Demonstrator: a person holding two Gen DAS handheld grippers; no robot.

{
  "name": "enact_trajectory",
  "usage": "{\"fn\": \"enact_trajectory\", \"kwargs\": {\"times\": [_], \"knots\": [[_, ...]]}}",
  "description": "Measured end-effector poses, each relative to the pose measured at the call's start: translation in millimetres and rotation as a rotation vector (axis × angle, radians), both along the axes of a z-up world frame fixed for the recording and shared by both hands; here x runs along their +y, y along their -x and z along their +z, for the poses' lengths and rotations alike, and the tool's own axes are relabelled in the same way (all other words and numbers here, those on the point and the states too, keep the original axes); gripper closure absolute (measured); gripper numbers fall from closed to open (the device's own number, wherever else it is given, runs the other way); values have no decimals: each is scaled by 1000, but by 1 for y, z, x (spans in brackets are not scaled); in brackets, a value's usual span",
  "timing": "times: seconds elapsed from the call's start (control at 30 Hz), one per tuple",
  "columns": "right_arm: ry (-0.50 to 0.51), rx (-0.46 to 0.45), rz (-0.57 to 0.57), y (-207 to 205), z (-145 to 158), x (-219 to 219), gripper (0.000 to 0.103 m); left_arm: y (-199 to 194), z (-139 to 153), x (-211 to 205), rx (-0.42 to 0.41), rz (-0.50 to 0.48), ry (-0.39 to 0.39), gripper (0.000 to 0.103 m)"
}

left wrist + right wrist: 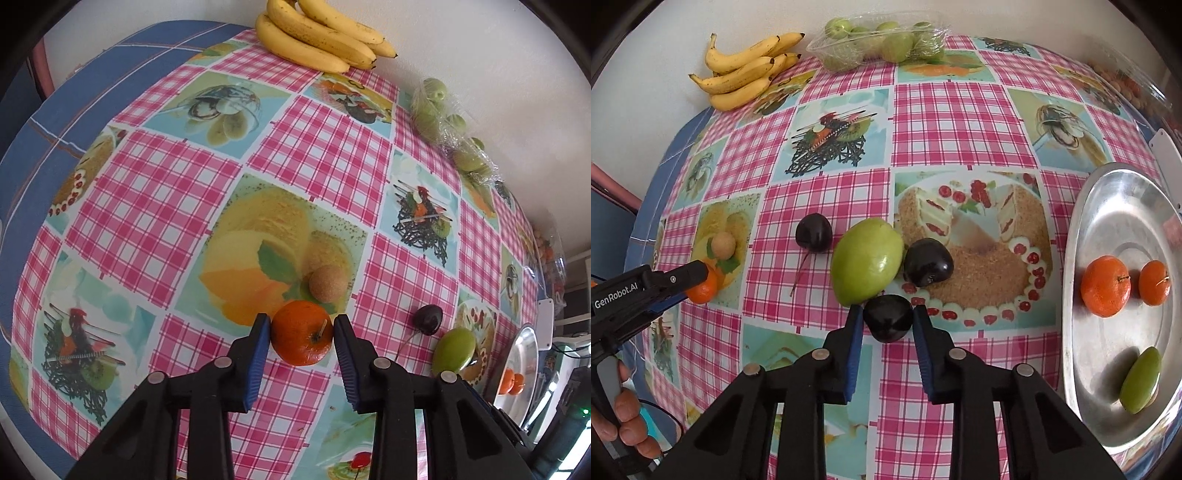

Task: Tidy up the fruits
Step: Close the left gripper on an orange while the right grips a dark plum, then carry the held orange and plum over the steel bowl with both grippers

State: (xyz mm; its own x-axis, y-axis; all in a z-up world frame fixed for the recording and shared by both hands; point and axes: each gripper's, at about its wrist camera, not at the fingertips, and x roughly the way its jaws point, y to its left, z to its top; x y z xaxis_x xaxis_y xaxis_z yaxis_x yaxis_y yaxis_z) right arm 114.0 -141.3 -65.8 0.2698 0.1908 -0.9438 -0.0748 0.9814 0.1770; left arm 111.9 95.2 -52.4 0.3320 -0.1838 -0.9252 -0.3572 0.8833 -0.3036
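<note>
In the left wrist view my left gripper (pixel 301 322) is shut on a tangerine (pixel 299 341) that rests on the checked tablecloth, its blue pads pressing both sides. The right wrist view shows my right gripper (pixel 888 312) shut on a dark plum (pixel 887 324), just in front of a large green fruit (pixel 866 260). Two more dark plums (pixel 813 233) (pixel 928 263) flank that green fruit. A metal plate (pixel 1126 206) at the right holds two tangerines (pixel 1105 286) (pixel 1154 282) and a green fruit (pixel 1140 380).
A small tan round fruit (pixel 328 283) lies just beyond the held tangerine. Bananas (pixel 746 74) and a clear pack of green fruits (pixel 879 40) sit along the far wall. A person's hand (pixel 628 421) grips the left tool at the lower left.
</note>
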Motion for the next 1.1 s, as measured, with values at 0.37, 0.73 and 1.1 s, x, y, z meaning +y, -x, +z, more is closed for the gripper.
{"fn": "enact_trajectory", "kwargs": {"times": [0.37, 0.73, 1.1], "knots": [[-81, -77, -34, 11, 42, -18, 75, 0, 21, -8, -69, -23, -2, 65], [-91, -87, -87, 20, 56, -39, 75, 1, 36, -23, -99, -43, -10, 65], [-83, -60, -183, 22, 51, -74, 75, 1, 42, -64, -103, -124, -43, 65]]}}
